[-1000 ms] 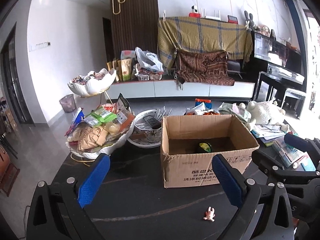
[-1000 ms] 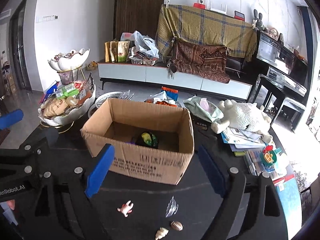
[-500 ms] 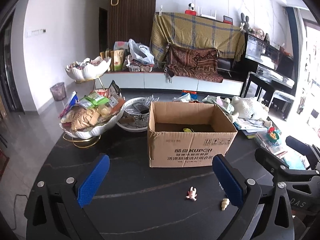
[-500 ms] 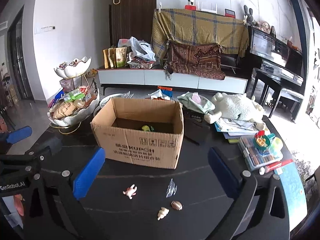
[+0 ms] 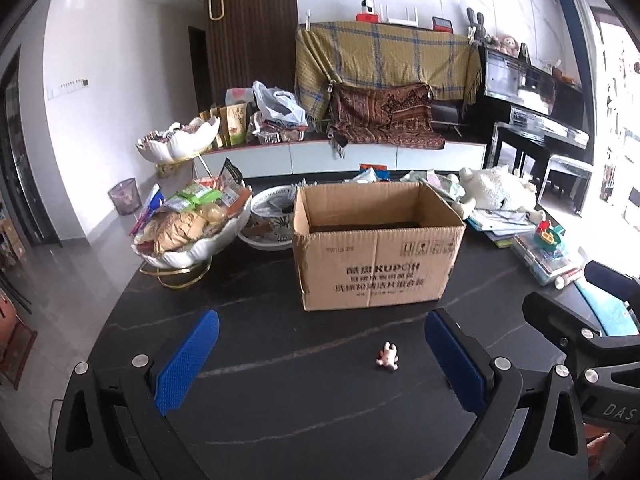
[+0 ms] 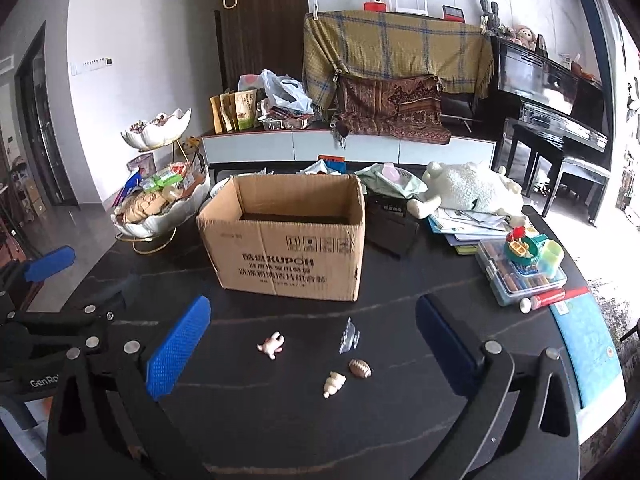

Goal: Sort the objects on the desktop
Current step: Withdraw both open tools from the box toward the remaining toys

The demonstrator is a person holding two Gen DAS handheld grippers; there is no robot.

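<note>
An open cardboard box [image 5: 376,264] [image 6: 288,256] stands in the middle of the dark table. In front of it lie a small pink figure [image 5: 387,356] [image 6: 272,345], a white figure [image 6: 334,384], a tiny brown football [image 6: 360,368] and a clear plastic scrap [image 6: 349,336]. My left gripper [image 5: 320,360] is open and empty, low over the table, short of the box. My right gripper [image 6: 312,352] is open and empty, with the small items between its fingers' line of sight.
A white tiered bowl of snacks [image 5: 188,232] [image 6: 160,208] stands left of the box, with a patterned bowl [image 5: 272,220] behind. A plush toy [image 6: 468,192], papers, a crayon case [image 6: 520,276] and a red-capped tube [image 6: 544,300] crowd the right side.
Both grippers have pulled back and down from the box, so its inside is no longer visible and the small toys on the table have come into view. Both stay open.
</note>
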